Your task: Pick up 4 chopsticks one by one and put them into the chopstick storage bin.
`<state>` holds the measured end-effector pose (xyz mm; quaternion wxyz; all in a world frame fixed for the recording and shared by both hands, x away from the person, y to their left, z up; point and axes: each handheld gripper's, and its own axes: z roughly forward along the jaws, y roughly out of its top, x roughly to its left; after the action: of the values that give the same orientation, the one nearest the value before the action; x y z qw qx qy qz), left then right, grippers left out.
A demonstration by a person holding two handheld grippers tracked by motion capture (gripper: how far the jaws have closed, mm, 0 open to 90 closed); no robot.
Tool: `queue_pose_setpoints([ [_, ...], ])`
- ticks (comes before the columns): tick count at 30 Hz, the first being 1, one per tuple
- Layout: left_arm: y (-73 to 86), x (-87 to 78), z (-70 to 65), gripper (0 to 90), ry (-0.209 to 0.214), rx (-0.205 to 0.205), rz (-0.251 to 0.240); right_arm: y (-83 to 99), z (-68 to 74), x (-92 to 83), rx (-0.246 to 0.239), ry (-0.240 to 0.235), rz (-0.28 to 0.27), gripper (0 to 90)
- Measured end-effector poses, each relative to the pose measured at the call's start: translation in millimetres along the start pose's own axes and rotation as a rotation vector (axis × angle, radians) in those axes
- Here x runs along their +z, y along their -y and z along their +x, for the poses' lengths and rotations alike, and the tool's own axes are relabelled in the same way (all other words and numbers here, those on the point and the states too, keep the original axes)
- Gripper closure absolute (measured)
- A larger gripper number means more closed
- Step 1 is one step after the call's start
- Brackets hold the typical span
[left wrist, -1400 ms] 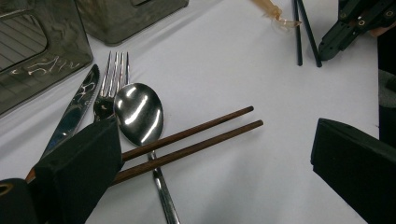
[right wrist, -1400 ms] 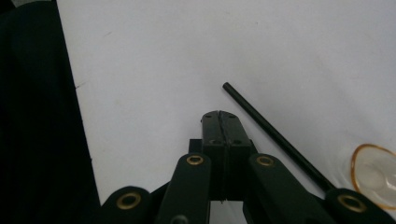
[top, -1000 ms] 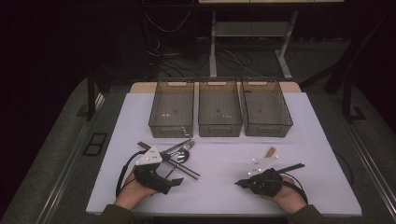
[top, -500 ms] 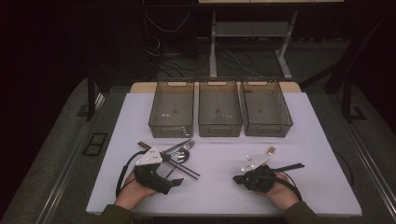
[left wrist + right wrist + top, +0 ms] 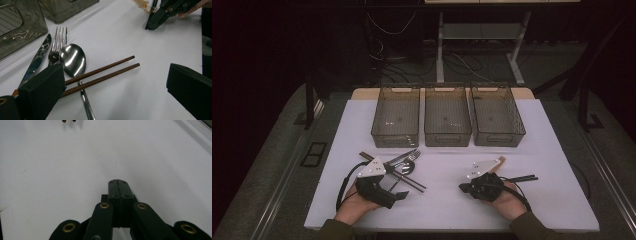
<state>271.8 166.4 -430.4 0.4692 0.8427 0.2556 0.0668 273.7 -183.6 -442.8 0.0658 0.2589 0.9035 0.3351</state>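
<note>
Left tool black with grey three-cornered plate and looping black cable, right tool black with brass-ringed screws, olive sleeves at both wrists

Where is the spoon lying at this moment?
In the left gripper view the spoon lies on the white table, beside the fork, under the two brown chopsticks that cross its handle.

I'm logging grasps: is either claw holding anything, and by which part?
Nothing is held: the left claw stands open over the chopsticks; the right claw is shut, empty.
</note>
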Motion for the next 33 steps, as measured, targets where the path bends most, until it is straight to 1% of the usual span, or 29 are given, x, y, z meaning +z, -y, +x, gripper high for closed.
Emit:
queue_pose_setpoints([
  [1, 0.1, 0.1, -0.1, 1.3, 0.000, -0.002, 0.001, -0.5, -0.5, 0.4, 0.007, 0.003, 0.002, 90.0],
  [2, 0.0, 0.0, 0.4, 1.3, 0.000, 0.006, 0.003, -0.5, -0.5, 0.4, 0.007, 0.003, 0.002, 90.0],
  [5, 0.0, 0.3, 0.1, 1.3, 0.001, 0.002, 0.003, -0.8, -1.6, 0.8, 0.004, 0.001, -0.001, 90.0],
  [10, -0.1, 0.3, 0.0, 1.3, 0.000, 0.004, 0.005, -2.3, -4.5, 1.9, 0.015, 0.005, -0.004, 90.0],
  [12, 0.0, 0.0, -0.1, 1.3, 0.001, 0.003, 0.003, -2.4, -5.2, 0.5, 0.017, -0.003, -0.010, 89.9],
  [13, 0.0, 0.0, 0.0, 1.3, 0.001, 0.001, 0.001, -2.2, -5.7, -1.8, 0.018, -0.008, -0.019, 89.9],
  [14, 0.1, -0.3, 0.3, 1.3, 0.001, 0.003, 0.002, -1.9, -7.3, -9.7, 0.032, -0.022, -0.046, 90.0],
  [15, 0.2, -0.4, 0.5, 1.3, 0.001, 0.002, 0.001, -1.7, -8.6, -14.7, 0.036, -0.022, -0.056, 89.9],
  [16, 0.3, -0.3, 0.5, 1.3, 0.001, 0.001, -0.001, -1.7, -8.6, -14.7, 0.036, -0.022, -0.056, 89.9],
  [19, 0.2, -0.4, 0.4, 1.3, 0.001, 0.003, -0.001, 1.3, -14.7, -31.5, 0.055, -0.008, -0.092, 89.9],
  [20, 0.2, -0.5, 0.4, 1.3, 0.001, 0.004, -0.002, 6.5, -21.0, -43.2, 0.068, 0.020, -0.104, 90.0],
  [21, 0.2, -0.5, 0.5, 1.3, 0.001, 0.005, -0.002, 6.5, -21.0, -43.2, 0.068, 0.020, -0.104, 90.0],
  [23, 0.1, -0.3, 0.7, 1.3, 0.001, 0.007, -0.001, 14.2, -30.1, -55.1, 0.093, 0.053, -0.107, 89.9],
  [24, 0.2, -0.1, 0.3, 1.3, 0.001, 0.001, -0.003, 23.5, -40.6, -66.8, 0.124, 0.093, -0.109, 89.9],
  [27, 0.2, -0.1, 0.3, 1.3, 0.001, 0.001, -0.004, 38.4, -57.7, -83.6, 0.172, 0.143, -0.102, 89.9],
  [29, 0.3, -0.3, 0.8, 1.3, 0.001, -0.001, -0.001, 49.2, -68.8, -92.4, 0.194, 0.183, -0.098, 89.9],
  [30, 0.3, -0.3, 1.1, 1.3, 0.002, -0.002, -0.001, 49.2, -68.8, -92.4, 0.194, 0.183, -0.098, 89.9],
  [31, 0.4, -0.3, 1.3, 1.3, 0.003, -0.003, -0.001, 60.4, -78.7, -100.1, 0.223, 0.217, -0.085, 89.9],
  [32, 0.5, -0.3, 1.4, 1.3, 0.003, -0.003, -0.001, 60.4, -78.7, -100.1, 0.223, 0.217, -0.085, 89.9],
  [33, 0.5, -0.3, 1.4, 1.3, 0.004, -0.003, -0.002, 66.3, -83.5, -103.4, 0.239, 0.234, -0.080, 89.9],
])
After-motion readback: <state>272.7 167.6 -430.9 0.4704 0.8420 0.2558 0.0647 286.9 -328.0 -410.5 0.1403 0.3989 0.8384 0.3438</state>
